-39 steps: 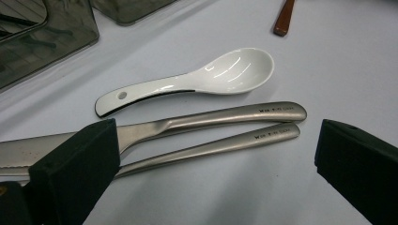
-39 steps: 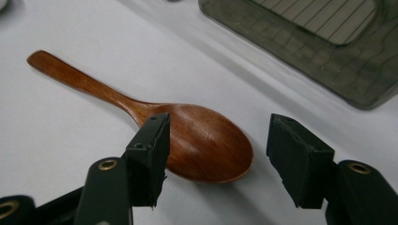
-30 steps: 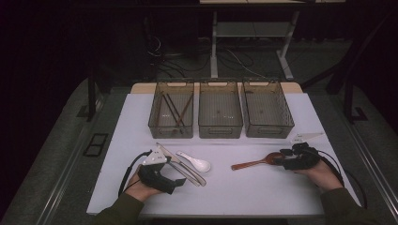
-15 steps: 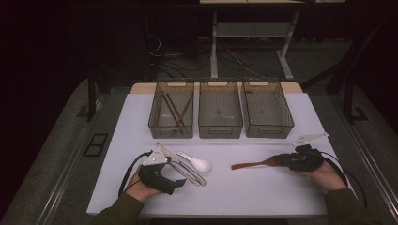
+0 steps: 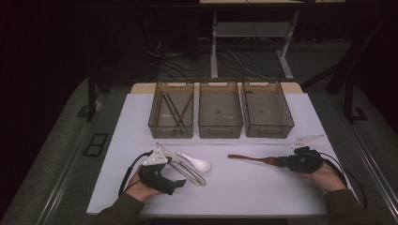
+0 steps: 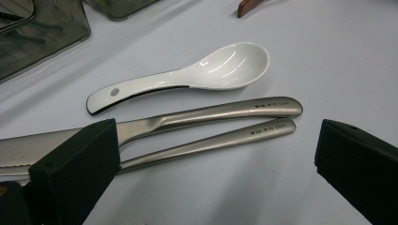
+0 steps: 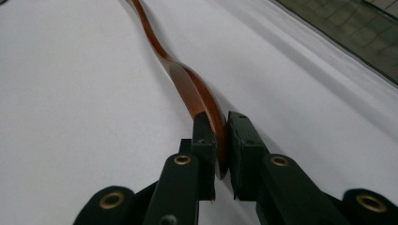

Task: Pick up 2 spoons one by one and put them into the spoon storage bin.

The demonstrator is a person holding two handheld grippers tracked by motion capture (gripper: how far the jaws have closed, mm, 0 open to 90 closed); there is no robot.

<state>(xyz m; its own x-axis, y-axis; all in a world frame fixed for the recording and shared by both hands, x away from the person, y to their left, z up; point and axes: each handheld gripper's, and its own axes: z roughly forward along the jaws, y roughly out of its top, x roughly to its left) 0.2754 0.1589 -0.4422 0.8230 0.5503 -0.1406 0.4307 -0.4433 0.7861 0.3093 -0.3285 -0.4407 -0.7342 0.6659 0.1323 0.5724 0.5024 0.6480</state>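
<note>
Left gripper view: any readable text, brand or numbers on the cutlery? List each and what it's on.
Knife handle: small engraved mark near the end, too small and blurred to read.
Second steel handle: the same kind of engraved mark, also unreadable.
White ceramic spoon: no text.
Wooden spoon between the right gripper pads: no text.

Both forearms enter from the near table edge; left hand (image 5: 141,185) rests low on the table, left gripper (image 6: 211,154) level, jaws wide apart; right hand (image 5: 324,176) rests low, right gripper (image 7: 221,140) level, jaws just closed, pads pressing a spoon (image 7: 187,84).
</note>
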